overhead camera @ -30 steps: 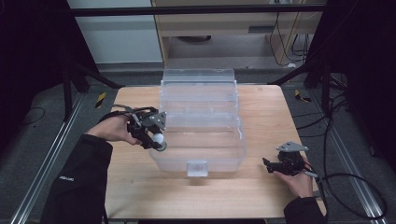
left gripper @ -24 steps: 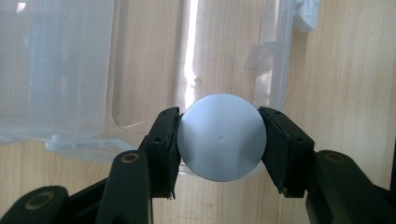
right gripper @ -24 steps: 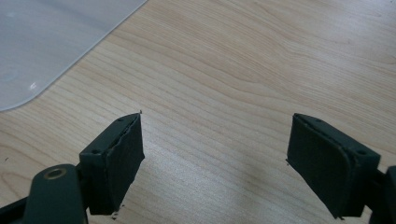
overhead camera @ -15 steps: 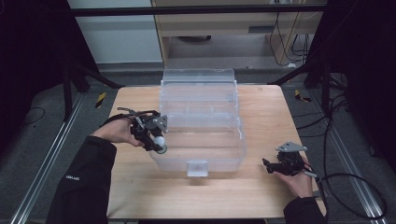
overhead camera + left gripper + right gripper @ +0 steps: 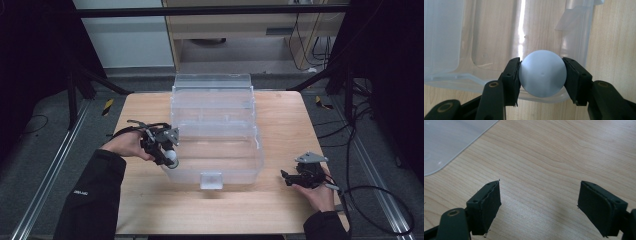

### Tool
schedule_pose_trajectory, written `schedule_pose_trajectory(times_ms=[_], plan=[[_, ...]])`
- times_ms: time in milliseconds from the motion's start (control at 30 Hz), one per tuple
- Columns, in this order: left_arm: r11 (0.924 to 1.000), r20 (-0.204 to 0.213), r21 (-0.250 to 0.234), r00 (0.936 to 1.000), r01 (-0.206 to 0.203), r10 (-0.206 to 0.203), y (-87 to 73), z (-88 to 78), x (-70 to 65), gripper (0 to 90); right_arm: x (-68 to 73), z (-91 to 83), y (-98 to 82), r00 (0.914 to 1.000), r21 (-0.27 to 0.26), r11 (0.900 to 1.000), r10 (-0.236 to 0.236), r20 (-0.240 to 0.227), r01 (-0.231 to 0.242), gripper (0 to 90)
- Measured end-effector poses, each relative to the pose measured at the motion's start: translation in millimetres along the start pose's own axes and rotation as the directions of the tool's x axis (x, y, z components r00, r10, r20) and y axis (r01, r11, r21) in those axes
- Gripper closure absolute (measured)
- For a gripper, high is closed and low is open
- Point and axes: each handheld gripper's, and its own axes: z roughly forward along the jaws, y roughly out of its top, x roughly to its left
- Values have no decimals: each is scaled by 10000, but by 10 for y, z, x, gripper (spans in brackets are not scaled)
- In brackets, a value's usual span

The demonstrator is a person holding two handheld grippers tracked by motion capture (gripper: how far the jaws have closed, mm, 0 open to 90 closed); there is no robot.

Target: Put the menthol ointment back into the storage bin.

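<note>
A pale blue-grey ball [image 5: 542,73] sits squeezed between both pads of my left gripper [image 5: 541,77], which is shut on it. In the high view that left gripper [image 5: 169,160] holds the ball [image 5: 172,159] over the front left corner of a clear plastic bin [image 5: 250,150], pointing down at its rim [image 5: 486,80]. My right gripper [image 5: 289,178] rests low over the table at the front right, beside the bin. Its jaws stand wide open over bare wood, with nothing between the pads [image 5: 487,206].
The clear bin's lid [image 5: 212,82] stands tipped back behind it. A clear latch tab [image 5: 210,180] hangs at the bin's front wall. The wooden table [image 5: 235,212] has bare room in front of the bin. Black frame bars and cables lie around the table.
My left gripper has sunk a little with the ball, down toward the bin's front left corner. The right gripper has kept still.
</note>
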Motion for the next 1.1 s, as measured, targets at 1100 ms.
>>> schedule_pose_trajectory(times_ms=[1100], plan=[[9995,365,277,9992,136,-146,-88,241,28,500,10,19,-5,9999,98,9998,-153,-34,153,177]])
